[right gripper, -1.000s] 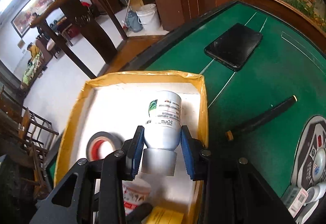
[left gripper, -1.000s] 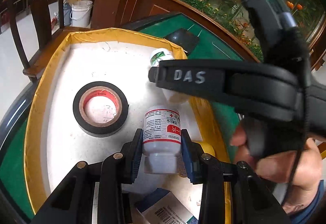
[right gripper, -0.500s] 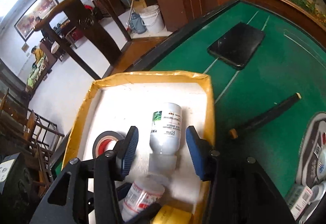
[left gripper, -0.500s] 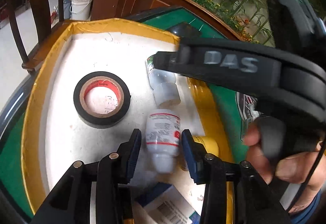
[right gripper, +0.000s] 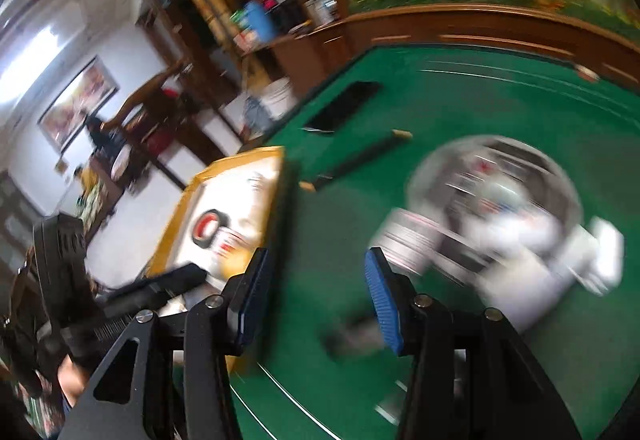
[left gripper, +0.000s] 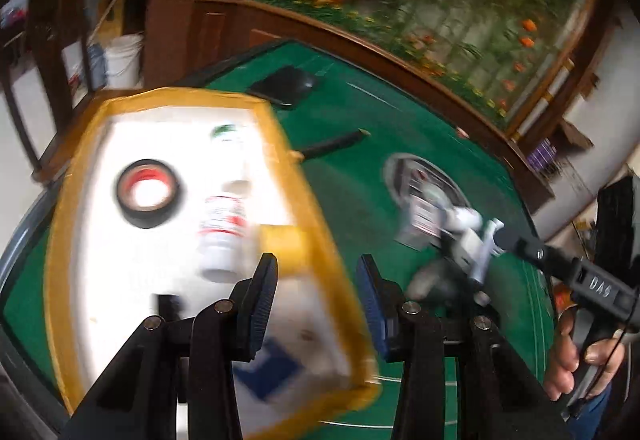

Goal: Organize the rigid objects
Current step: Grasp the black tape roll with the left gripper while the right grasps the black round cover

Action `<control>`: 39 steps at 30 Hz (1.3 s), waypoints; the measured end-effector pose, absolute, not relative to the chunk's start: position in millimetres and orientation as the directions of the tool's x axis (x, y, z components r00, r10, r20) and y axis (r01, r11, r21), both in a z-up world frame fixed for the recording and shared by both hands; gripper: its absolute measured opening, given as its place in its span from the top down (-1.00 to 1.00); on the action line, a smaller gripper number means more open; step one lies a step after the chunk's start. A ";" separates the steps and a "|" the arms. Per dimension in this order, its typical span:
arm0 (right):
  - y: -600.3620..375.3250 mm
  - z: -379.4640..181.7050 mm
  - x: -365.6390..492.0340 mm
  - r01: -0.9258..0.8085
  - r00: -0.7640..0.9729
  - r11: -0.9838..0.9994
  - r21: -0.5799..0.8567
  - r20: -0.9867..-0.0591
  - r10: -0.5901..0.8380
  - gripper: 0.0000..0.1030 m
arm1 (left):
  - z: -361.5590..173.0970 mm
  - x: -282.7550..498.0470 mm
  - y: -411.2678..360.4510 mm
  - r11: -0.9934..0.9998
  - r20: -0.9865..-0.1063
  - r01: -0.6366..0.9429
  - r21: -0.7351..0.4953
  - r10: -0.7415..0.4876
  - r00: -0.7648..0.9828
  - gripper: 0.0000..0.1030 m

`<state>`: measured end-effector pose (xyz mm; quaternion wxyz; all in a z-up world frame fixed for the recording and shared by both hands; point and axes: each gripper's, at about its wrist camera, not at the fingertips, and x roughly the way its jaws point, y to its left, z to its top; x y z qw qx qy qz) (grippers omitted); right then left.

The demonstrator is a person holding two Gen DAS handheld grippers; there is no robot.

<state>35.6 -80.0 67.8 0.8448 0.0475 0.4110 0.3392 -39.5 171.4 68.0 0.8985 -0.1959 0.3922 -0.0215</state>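
A: Left wrist view first. Your left gripper (left gripper: 318, 300) has its jaws released with nothing between them; they have just been opening. The yellow-rimmed tray (left gripper: 308, 195) has its right rim passing under the gap, so most of it lies left of the jaws. The red-label bottle (left gripper: 222, 230) lies on its side left of and beyond the left jaw, long axis running roughly away from you, cap end toward the jaws. The green-label bottle (left gripper: 228, 135) lies farther out along much the same line, though blur hides its cap. The black tape roll (left gripper: 149, 192) sits flat, farther left.

B: And the risk?

A: The rim is right under your pads. Drop or swing left now and you could clip it and shove the tray, rolling both bottles.

B: Right wrist view?

A: Your right gripper (right gripper: 316, 296) is also released and empty, jaws having just been opening over bare green felt (right gripper: 460, 111). The round dish of small items (right gripper: 494, 199) is beyond and right of the right jaw, heavily blurred. The black rod (right gripper: 360, 155) lies ahead, angled up to the right.

B: Danger there?

A: In my judgement, speed. With this much blur you could misjudge the reach, knock the dish and scatter the pile. I cannot tell which item is uppermost.
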 end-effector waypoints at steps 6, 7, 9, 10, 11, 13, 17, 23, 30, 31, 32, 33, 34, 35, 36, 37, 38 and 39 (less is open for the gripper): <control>-198.3 30.2 30.1 -0.348 0.525 0.839 0.419 -0.654 0.545 0.00 | 68.9 -25.5 101.4 0.962 -0.731 0.027 -0.272 -0.225 0.644 -0.07; -209.4 23.5 34.2 -0.315 0.523 0.839 0.443 -0.657 0.543 0.00 | 66.5 -21.9 89.3 0.970 -0.748 0.044 -0.241 -0.214 0.629 -0.07; -219.1 20.6 40.4 -0.286 0.500 0.824 0.489 -0.658 0.563 0.00 | 62.6 -17.3 74.9 0.979 -0.762 0.053 -0.199 -0.188 0.620 -0.08; -218.6 23.4 39.4 -0.308 0.493 0.804 0.508 -0.637 0.592 0.00 | 60.5 -13.8 69.8 0.982 -0.767 0.054 -0.183 -0.178 0.616 -0.17; -215.7 26.4 36.8 -0.331 0.484 0.788 0.518 -0.624 0.614 0.00 | 56.7 -8.2 63.6 0.985 -0.776 0.056 -0.166 -0.165 0.609 -0.22; -205.7 26.5 31.7 -0.367 0.444 0.763 0.531 -0.621 0.646 0.00 | 49.2 2.5 56.7 0.989 -0.787 0.052 -0.141 -0.144 0.600 -0.26; -189.0 18.0 26.8 -0.388 0.400 0.772 0.503 -0.663 0.633 0.00 | 29.3 20.7 53.7 0.992 -0.805 0.025 -0.120 -0.112 0.583 -0.01; -167.6 16.3 14.8 -0.463 0.392 0.797 0.389 -0.716 0.577 -0.33 | 21.0 9.4 57.6 0.988 -0.800 0.005 -0.152 -0.126 0.587 0.65; -141.5 7.3 -8.8 -0.592 0.442 0.795 0.129 -0.773 0.454 -0.49 | 35.5 -21.2 60.9 0.982 -0.764 0.024 -0.186 -0.160 0.625 0.65; -138.7 4.9 -10.3 -0.603 0.438 0.789 0.116 -0.779 0.449 -0.49 | 36.5 -22.5 61.0 0.983 -0.762 0.023 -0.184 -0.158 0.628 0.65; -137.8 3.8 -11.5 -0.609 0.438 0.787 0.105 -0.782 0.443 -0.51 | 36.6 -22.2 61.0 0.982 -0.763 0.023 -0.185 -0.159 0.627 0.65; -136.5 3.2 -11.6 -0.613 0.440 0.785 0.093 -0.785 0.436 -0.51 | 35.7 -23.0 61.5 0.982 -0.765 0.024 -0.189 -0.162 0.623 0.65; -135.9 2.1 -12.1 -0.615 0.442 0.784 0.081 -0.788 0.428 -0.51 | 34.7 -23.3 61.6 0.981 -0.767 0.024 -0.191 -0.164 0.621 0.65; -135.5 0.0 -11.3 -0.613 0.443 0.787 0.075 -0.792 0.420 -0.51 | 33.7 -23.6 61.7 0.981 -0.768 0.024 -0.191 -0.165 0.619 0.65; -134.3 -2.4 -9.6 -0.610 0.442 0.789 0.075 -0.795 0.416 -0.51 | 32.6 -23.2 61.3 0.981 -0.770 0.025 -0.190 -0.165 0.617 0.65; -135.7 -3.9 -8.6 -0.609 0.441 0.790 0.077 -0.794 0.418 -0.51 | 30.8 -22.8 61.3 0.981 -0.773 0.024 -0.192 -0.166 0.612 0.65; -137.2 -4.2 -8.1 -0.606 0.443 0.792 0.079 -0.793 0.418 -0.48 | 29.6 -22.6 61.4 0.980 -0.775 0.023 -0.195 -0.169 0.609 0.65; -139.1 -4.9 -6.3 -0.600 0.439 0.795 0.090 -0.793 0.421 -0.30 | 27.4 -21.8 60.5 0.979 -0.779 0.031 -0.202 -0.180 0.600 0.65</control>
